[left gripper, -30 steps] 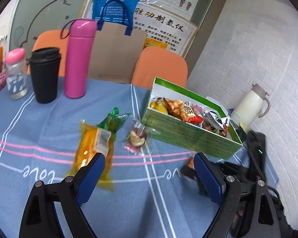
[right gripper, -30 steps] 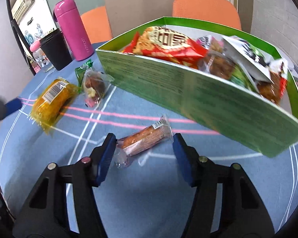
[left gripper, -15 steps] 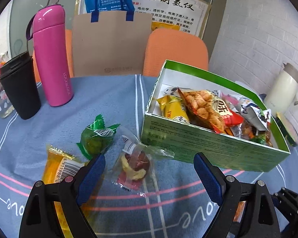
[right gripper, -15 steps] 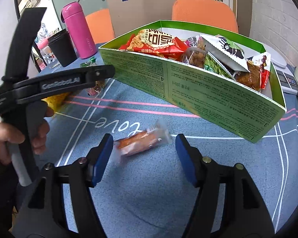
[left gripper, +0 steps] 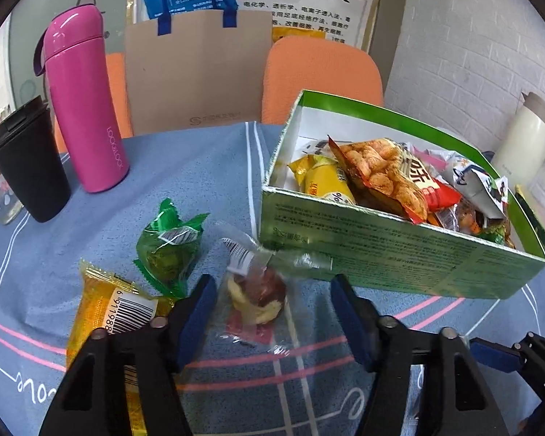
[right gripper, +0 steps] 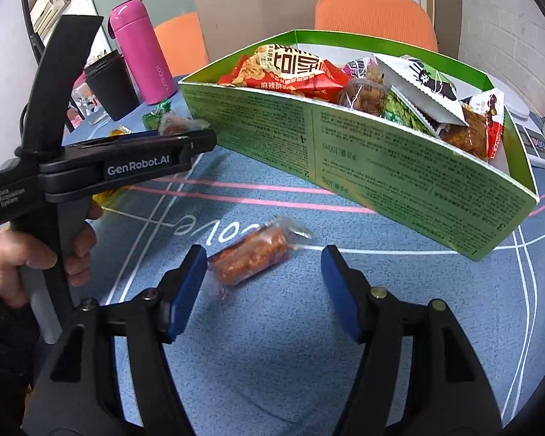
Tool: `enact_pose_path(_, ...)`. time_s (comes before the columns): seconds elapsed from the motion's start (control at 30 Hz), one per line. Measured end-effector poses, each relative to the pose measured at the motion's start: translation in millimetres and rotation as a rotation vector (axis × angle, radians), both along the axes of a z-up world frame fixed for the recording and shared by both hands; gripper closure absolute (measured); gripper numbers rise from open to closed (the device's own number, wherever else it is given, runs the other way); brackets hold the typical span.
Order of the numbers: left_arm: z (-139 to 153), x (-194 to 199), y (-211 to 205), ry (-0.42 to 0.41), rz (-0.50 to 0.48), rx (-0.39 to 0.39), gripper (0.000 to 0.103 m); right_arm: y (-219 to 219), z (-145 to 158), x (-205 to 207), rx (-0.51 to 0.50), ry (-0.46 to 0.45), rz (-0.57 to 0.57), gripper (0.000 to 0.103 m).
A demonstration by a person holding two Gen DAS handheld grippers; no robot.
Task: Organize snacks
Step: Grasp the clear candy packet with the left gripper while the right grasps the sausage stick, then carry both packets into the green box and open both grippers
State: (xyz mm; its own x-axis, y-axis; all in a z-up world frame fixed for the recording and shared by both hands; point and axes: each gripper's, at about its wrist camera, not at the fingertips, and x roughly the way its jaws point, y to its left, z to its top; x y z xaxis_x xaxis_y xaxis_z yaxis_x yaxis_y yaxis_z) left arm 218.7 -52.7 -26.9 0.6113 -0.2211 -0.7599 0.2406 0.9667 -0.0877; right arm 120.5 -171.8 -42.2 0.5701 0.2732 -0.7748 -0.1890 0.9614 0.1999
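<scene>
Centrally, between the spread blue pads of the left gripper [left gripper: 270,299], lies a clear-wrapped sweet with a red and cream filling [left gripper: 255,296], flat on the blue-grey tablecloth with pink and white stripes [left gripper: 207,167] and just beside the near wall of the green cardboard box of snacks [left gripper: 399,254]. Both tools are released and grasp nothing. The right gripper [right gripper: 261,285] likewise straddles an orange-brown snack bar in clear film [right gripper: 252,258] in front of the box; its left pad appears to touch the film's end. Both packets are judged light, their film slippery and crinkly; the sweet looks soft and could crush, so a hold across the filled middle, not the loose sealed ends, seems safest. Left of the sweet sit a green foil-wrapped sweet [left gripper: 169,249] and a yellow barcoded packet [left gripper: 118,314], still outside the box. Behind stand a pink flask [left gripper: 83,101] and a black cup [left gripper: 29,170]. A hand [right gripper: 36,259] holds the left tool's grip.
</scene>
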Motion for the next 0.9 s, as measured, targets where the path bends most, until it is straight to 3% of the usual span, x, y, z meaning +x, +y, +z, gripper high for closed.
enact_pose_path(0.07,-0.3,-3.2,1.5,0.024,-0.034,-0.025,0.056,1.0,-0.3,0.2,0.003,0.003,0.009,0.04)
enact_pose_path(0.13,0.9,-8.2,3.5,0.045,-0.051,-0.047,0.062,-1.0,0.1,-2.3,0.034,0.011,0.026,0.056)
enact_pose_path(0.2,3.4,-16.7,6.1,0.067,-0.076,-0.077,0.063,-2.9,0.5,-4.7,0.038,0.016,0.033,0.061)
enact_pose_path(0.37,10.9,-45.9,16.1,0.093,-0.124,-0.152,0.062,-11.8,3.3,-18.9,0.043,0.006,0.041,0.061)
enact_pose_path(0.47,16.3,-55.7,14.1,0.078,-0.123,-0.144,0.061,-17.2,3.7,-19.9,0.079,0.007,0.034,0.058)
enact_pose_path(0.53,18.2,-57.0,10.7,0.078,-0.135,-0.139,0.059,-15.2,4.7,-17.1,0.082,0.008,0.017,0.051)
enact_pose_path(0.9,7.4,-62.9,9.0,0.141,-0.147,-0.119,0.05,2.0,5.7,-4.3,0.019,-0.01,0.017,0.051)
